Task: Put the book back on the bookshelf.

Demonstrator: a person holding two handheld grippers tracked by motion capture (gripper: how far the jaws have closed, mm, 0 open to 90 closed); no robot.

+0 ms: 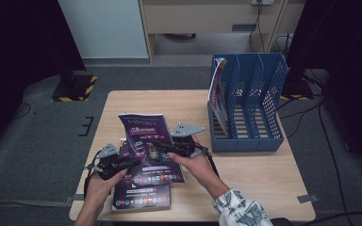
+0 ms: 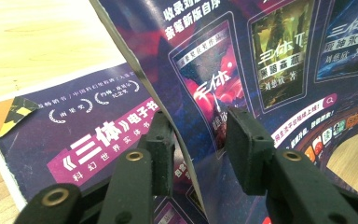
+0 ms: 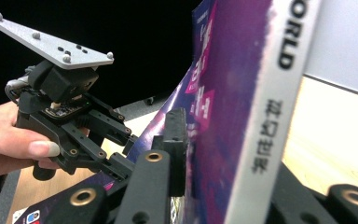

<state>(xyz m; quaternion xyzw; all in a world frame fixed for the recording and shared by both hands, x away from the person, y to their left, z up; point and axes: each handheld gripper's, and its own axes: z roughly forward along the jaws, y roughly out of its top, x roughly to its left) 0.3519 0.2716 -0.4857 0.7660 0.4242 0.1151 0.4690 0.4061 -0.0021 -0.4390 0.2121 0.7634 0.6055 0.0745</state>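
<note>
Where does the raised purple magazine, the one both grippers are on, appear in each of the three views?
High view: the raised magazine stands left of centre, above a flat magazine.
Left gripper view: it fills the centre and right, its edge between the black jaws.
Right gripper view: it stands upright at centre, white spine toward the camera.
Shared landmark: the left gripper.
</note>
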